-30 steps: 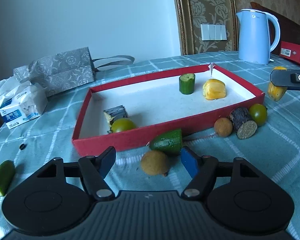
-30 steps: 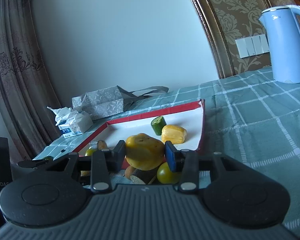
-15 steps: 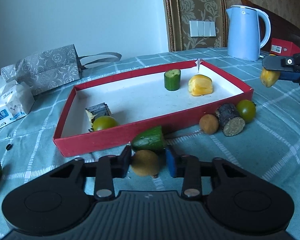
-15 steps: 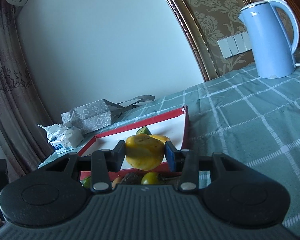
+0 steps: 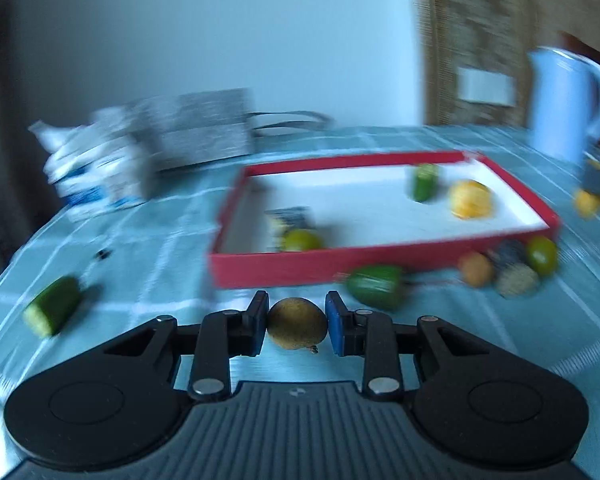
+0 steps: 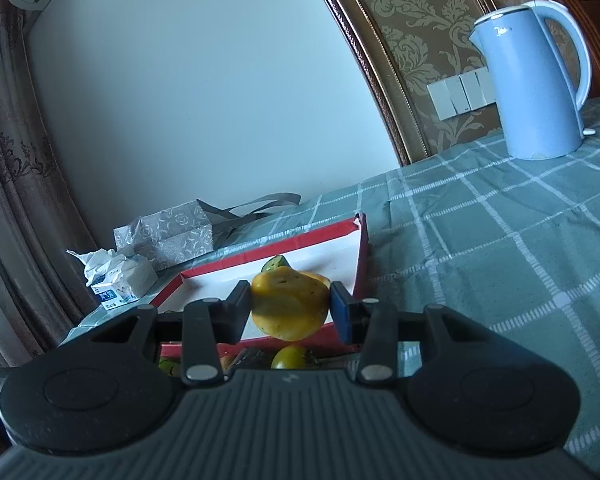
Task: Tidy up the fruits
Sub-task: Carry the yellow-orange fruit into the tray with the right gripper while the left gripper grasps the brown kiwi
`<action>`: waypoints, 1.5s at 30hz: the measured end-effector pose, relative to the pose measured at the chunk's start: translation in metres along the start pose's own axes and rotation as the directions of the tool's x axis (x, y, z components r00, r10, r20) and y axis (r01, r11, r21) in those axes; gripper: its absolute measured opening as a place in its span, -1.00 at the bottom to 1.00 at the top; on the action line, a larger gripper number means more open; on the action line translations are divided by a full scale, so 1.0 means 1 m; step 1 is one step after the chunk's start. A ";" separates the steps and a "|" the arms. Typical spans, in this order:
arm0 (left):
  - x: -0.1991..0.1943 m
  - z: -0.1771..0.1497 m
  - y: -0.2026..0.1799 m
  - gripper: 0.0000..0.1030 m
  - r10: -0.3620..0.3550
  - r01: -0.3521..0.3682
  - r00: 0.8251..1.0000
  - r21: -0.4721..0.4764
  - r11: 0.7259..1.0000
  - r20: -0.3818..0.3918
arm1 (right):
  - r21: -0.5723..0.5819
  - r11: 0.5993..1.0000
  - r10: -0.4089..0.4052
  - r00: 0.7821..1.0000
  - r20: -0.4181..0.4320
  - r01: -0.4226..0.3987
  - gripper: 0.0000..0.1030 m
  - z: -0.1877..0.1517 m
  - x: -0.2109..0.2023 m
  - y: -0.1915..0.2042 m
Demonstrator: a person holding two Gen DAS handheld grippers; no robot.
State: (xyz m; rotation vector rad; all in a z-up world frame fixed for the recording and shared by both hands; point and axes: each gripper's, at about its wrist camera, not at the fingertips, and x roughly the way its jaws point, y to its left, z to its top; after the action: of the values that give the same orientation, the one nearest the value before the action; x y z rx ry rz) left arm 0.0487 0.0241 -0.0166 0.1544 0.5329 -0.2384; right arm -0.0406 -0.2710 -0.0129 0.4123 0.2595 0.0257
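My left gripper (image 5: 297, 326) is shut on a small round brown fruit (image 5: 297, 323), just in front of the red tray (image 5: 380, 260). The tray holds a green cucumber piece (image 5: 425, 181), a yellow fruit (image 5: 470, 199), a green round fruit (image 5: 302, 240) and a dark-skinned chunk (image 5: 290, 218). An avocado half (image 5: 374, 286), another brown fruit (image 5: 476, 269), a rough dark piece (image 5: 514, 274) and a green fruit (image 5: 541, 254) lie outside its front wall. My right gripper (image 6: 290, 310) is shut on a yellow-orange fruit (image 6: 288, 304), held above the red tray (image 6: 360, 240).
A cucumber piece (image 5: 54, 310) lies at the left on the checked green cloth. A tissue pack (image 5: 100, 172) and a grey gift bag (image 5: 196, 132) stand behind the tray. A blue kettle (image 6: 534, 80) stands at the far right by the wall.
My left gripper has shut on the brown fruit and swung, so the tray now sits further right in its view. The right gripper has tilted up a little with its fruit still held.
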 end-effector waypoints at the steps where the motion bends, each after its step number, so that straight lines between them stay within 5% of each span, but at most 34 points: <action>1: 0.001 0.001 0.004 -0.42 0.027 -0.027 1.000 -0.036 0.999 0.001 | -0.002 1.000 -0.003 1.000 0.003 0.003 -0.22 0.000 0.000 0.000; 4: 0.002 0.002 0.009 -0.42 0.122 -0.119 0.992 -0.098 0.988 0.021 | -0.006 1.000 -0.013 1.000 0.008 0.013 -0.22 0.000 0.000 0.000; 8: 0.010 0.004 0.014 -0.42 0.153 -0.150 0.988 -0.160 0.976 0.007 | -0.028 0.999 -0.022 1.000 0.012 0.022 -0.22 -0.001 0.000 0.003; 33: 0.025 -0.007 0.029 -0.42 0.087 -0.094 0.995 -0.236 0.967 -0.040 | -0.200 0.979 0.037 0.999 -0.010 -0.039 -0.22 0.011 0.022 0.074; 45: 0.026 -0.007 0.031 -0.42 0.081 -0.089 0.996 -0.247 0.965 -0.045 | -0.279 0.960 -0.009 0.997 -0.073 -0.012 -0.22 0.010 0.078 0.092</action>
State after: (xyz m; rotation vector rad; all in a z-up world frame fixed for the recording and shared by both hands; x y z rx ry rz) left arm 0.0749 0.0507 -0.0336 -0.0634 0.5845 -0.0834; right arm 0.0398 -0.1840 0.0134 0.1306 0.3234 0.0782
